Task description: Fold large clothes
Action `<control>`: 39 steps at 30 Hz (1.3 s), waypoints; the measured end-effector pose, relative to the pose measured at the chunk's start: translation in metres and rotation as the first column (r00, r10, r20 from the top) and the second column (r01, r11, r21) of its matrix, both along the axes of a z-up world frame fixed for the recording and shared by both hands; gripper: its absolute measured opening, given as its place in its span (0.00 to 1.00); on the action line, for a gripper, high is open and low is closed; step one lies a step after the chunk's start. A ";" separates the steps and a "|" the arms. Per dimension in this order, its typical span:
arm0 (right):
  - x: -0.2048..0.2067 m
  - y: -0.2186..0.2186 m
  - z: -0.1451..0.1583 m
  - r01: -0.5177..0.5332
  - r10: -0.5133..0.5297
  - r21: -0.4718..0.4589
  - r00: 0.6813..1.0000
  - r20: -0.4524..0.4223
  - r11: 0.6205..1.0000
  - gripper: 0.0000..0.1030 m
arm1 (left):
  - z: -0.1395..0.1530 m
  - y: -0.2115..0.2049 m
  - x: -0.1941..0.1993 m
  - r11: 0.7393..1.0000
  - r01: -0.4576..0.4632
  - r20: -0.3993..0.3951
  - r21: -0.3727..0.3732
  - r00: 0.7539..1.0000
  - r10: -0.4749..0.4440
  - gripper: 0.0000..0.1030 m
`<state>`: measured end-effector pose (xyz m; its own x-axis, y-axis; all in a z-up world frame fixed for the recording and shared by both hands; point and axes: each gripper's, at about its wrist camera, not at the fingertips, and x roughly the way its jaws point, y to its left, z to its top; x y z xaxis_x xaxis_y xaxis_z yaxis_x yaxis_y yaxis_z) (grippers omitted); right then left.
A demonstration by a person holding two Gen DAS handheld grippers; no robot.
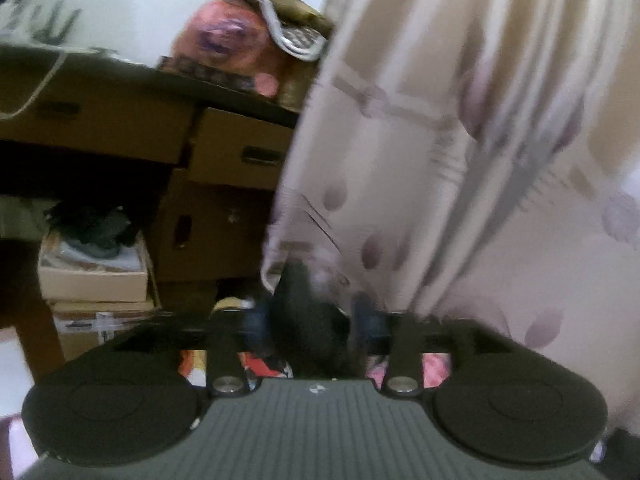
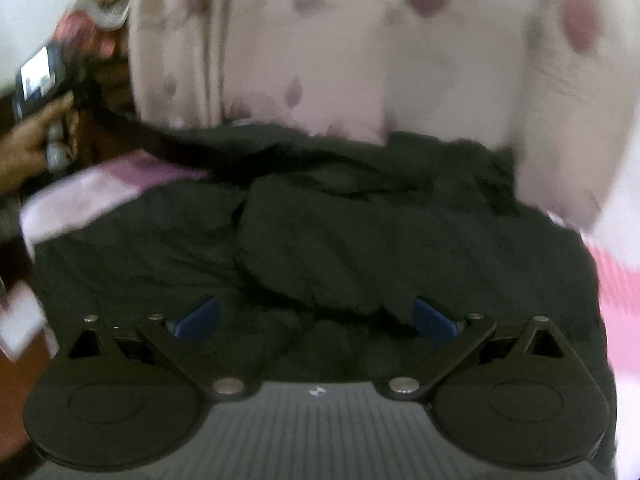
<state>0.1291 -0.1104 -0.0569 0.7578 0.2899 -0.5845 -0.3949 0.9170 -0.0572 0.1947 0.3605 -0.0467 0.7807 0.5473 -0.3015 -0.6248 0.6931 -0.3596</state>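
Note:
A large black garment (image 2: pixel 320 232) lies crumpled on a pink and white sheet (image 2: pixel 100 192), filling the right wrist view. My right gripper (image 2: pixel 316 316) is open, its blue pads (image 2: pixel 198 316) spread wide over the black cloth. My left gripper (image 1: pixel 310 320) is shut on a bunched fold of the black garment (image 1: pixel 304 312) and holds it up in the air. In the right wrist view the left gripper shows at the far left in a hand (image 2: pixel 28 144), with a black strip of the garment stretching from it.
A cream curtain with purple spots (image 1: pixel 460 140) hangs right behind the garment. A wooden desk with drawers (image 1: pixel 140 120) stands to the left, with bags on top and cardboard boxes (image 1: pixel 96 280) under it.

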 end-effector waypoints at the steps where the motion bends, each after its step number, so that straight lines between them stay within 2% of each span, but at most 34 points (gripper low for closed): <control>1: 0.010 0.009 -0.005 -0.013 0.013 -0.041 1.000 0.004 0.999 1.00 | -0.001 -0.002 -0.006 0.999 -0.028 0.020 0.027 0.999 0.028 0.77; 2: 0.017 0.017 -0.010 -0.025 0.026 -0.070 1.000 0.011 0.997 1.00 | 0.001 -0.004 -0.012 0.997 -0.054 0.034 0.056 0.998 0.052 0.90; 4: 0.032 0.030 -0.019 -0.054 0.058 -0.126 0.998 0.029 0.991 1.00 | 0.006 -0.011 -0.027 0.990 -0.074 0.072 0.117 0.995 0.066 0.92; 6: 0.044 0.043 -0.029 -0.076 0.084 -0.197 0.996 0.033 0.978 1.00 | 0.014 -0.017 -0.041 0.988 -0.042 0.095 0.151 0.995 0.027 0.95; 8: 0.056 0.054 -0.039 -0.065 0.085 -0.264 0.994 0.064 0.962 1.00 | 0.021 -0.026 -0.058 0.990 -0.018 0.136 0.138 0.991 -0.001 0.98; 10: 0.063 0.055 -0.043 -0.083 0.105 -0.254 0.992 0.073 0.964 0.95 | 0.027 -0.041 -0.075 0.994 0.042 0.170 0.106 0.984 -0.060 0.99; 11: 0.064 0.056 -0.043 -0.092 0.115 -0.252 0.990 0.077 0.963 0.79 | 0.028 -0.050 -0.083 0.993 0.074 0.177 0.096 0.980 -0.091 0.99; 12: 0.068 0.056 -0.045 -0.097 0.123 -0.268 0.989 0.082 0.958 0.44 | 0.027 -0.061 -0.086 0.990 0.106 0.171 0.097 0.978 -0.121 0.99; 13: 0.070 0.054 -0.045 -0.079 0.112 -0.300 0.989 0.094 0.951 0.27 | 0.026 -0.073 -0.090 0.983 0.149 0.156 0.110 0.974 -0.165 0.99; 14: 0.070 0.051 -0.042 -0.052 0.094 -0.326 0.989 0.117 0.944 0.15 | 0.025 -0.085 -0.094 0.972 0.195 0.134 0.132 0.968 -0.212 0.99; 15: 0.070 0.039 -0.034 -0.011 0.069 -0.330 0.984 0.163 0.944 0.14 | 0.024 -0.098 -0.098 0.957 0.242 0.107 0.158 0.960 -0.260 1.00; 18: 0.067 -0.027 0.004 0.130 -0.062 -0.256 0.965 0.255 0.958 0.14 | 0.014 -0.127 -0.098 0.901 0.380 0.005 0.211 0.921 -0.390 1.00; 20: 0.060 -0.090 0.032 0.262 -0.194 -0.202 0.933 0.302 0.944 0.14 | 0.004 -0.141 -0.102 0.870 0.435 -0.048 0.232 0.898 -0.437 1.00; 21: 0.053 -0.130 0.046 0.341 -0.274 -0.179 0.908 0.318 0.923 0.14 | 0.000 -0.147 -0.103 0.856 0.456 -0.069 0.244 0.888 -0.454 1.00; 23: 0.038 -0.196 0.065 0.469 -0.404 -0.142 0.852 0.332 0.872 0.14 | -0.009 -0.153 -0.106 0.840 0.480 -0.107 0.254 0.877 -0.469 1.00; 25: 0.017 -0.269 0.077 0.598 -0.537 -0.116 0.777 0.328 0.793 0.14 | -0.016 -0.153 -0.105 0.829 0.511 -0.134 0.228 0.860 -0.493 1.00; 27: 0.002 -0.326 0.076 0.689 -0.637 -0.104 0.709 0.304 0.717 0.14 | -0.024 -0.150 -0.102 0.828 0.519 -0.164 0.212 0.854 -0.493 1.00; 29: -0.009 -0.385 0.062 0.764 -0.730 -0.098 0.640 0.240 0.637 0.14 | -0.030 -0.143 -0.094 0.828 0.530 -0.201 0.182 0.844 -0.497 1.00; 32: -0.021 -0.453 0.027 0.829 -0.824 -0.039 0.559 0.090 0.558 0.14 | -0.037 -0.146 -0.094 0.818 0.556 -0.227 0.149 0.824 -0.519 1.00; 34: -0.030 -0.484 0.000 0.853 -0.853 0.027 0.522 -0.021 0.521 0.30 | -0.042 -0.150 -0.095 0.803 0.577 -0.256 0.152 0.808 -0.531 1.00; 36: -0.048 -0.497 -0.024 0.896 -0.889 0.099 0.443 -0.115 0.434 0.70 | -0.045 -0.153 -0.097 0.785 0.605 -0.279 0.136 0.784 -0.555 1.00; 37: -0.061 -0.496 -0.032 0.887 -0.879 0.179 0.453 -0.152 0.426 0.73 | -0.047 -0.155 -0.099 0.769 0.628 -0.286 0.121 0.764 -0.578 1.00; 38: -0.075 -0.489 -0.035 0.861 -0.855 0.255 0.489 -0.175 0.440 0.73 | -0.047 -0.157 -0.100 0.755 0.646 -0.293 0.112 0.748 -0.596 1.00; 39: -0.089 -0.477 -0.039 0.819 -0.814 0.332 0.546 -0.200 0.467 0.73 | -0.049 -0.158 -0.102 0.744 0.659 -0.303 0.106 0.734 -0.608 1.00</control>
<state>0.0400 -0.5875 -0.0957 0.7541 -0.2794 -0.5944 0.5460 0.7697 0.3309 0.0932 0.2028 -0.0953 0.8858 0.0167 -0.4638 -0.0596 0.9952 -0.0781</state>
